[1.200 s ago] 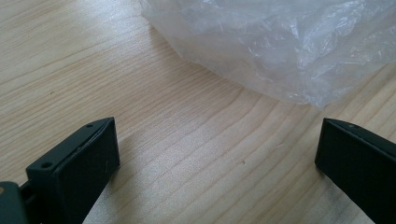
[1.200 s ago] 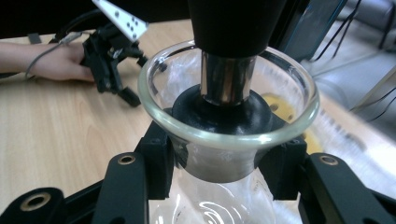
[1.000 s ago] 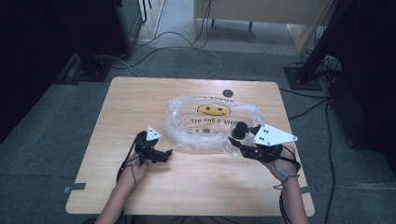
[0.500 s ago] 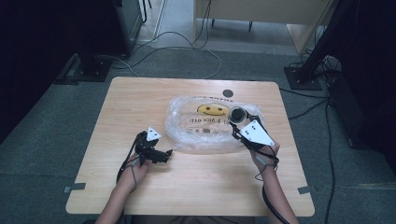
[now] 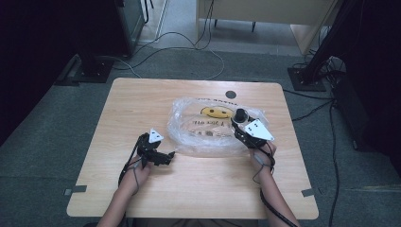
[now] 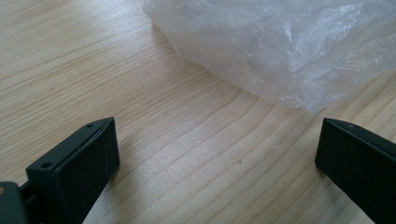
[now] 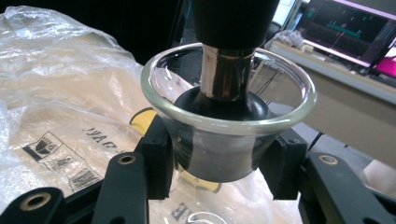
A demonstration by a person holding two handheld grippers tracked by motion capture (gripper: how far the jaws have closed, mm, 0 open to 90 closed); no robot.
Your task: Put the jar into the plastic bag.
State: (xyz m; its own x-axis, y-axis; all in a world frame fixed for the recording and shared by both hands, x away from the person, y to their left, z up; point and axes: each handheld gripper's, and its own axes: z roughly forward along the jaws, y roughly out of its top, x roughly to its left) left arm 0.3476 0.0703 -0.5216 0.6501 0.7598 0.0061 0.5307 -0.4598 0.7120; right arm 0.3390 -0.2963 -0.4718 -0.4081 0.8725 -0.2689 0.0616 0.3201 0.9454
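Observation:
A crumpled clear plastic bag [image 5: 203, 130] with a yellow smiley print lies in the middle of the wooden table [image 5: 142, 104]. My right gripper [image 5: 240, 124] hovers over the bag's right part, shut on a small glass cup-shaped piece [image 5: 241, 116] with a black knob on a metal stem. In the right gripper view the jaws clamp the glass piece [image 7: 224, 116] from both sides, the right gripper [image 7: 219, 161] above the printed bag [image 7: 56, 93]. My left gripper [image 5: 169, 156] rests on the table beside the bag's near-left edge. The left gripper [image 6: 217, 158] is open and holds nothing, the bag [image 6: 289, 42] just ahead.
A small black round disc [image 5: 231, 94] sits in the table top behind the bag. Bare wood stretches across the table's left side and near edge. Cables [image 5: 189, 42] trail over the grey floor beyond the table. A lit monitor [image 7: 350, 32] stands in the background.
My right gripper has swung from pointing left to pointing away, carrying the glass piece up over the bag's right part. The left gripper has stayed put.

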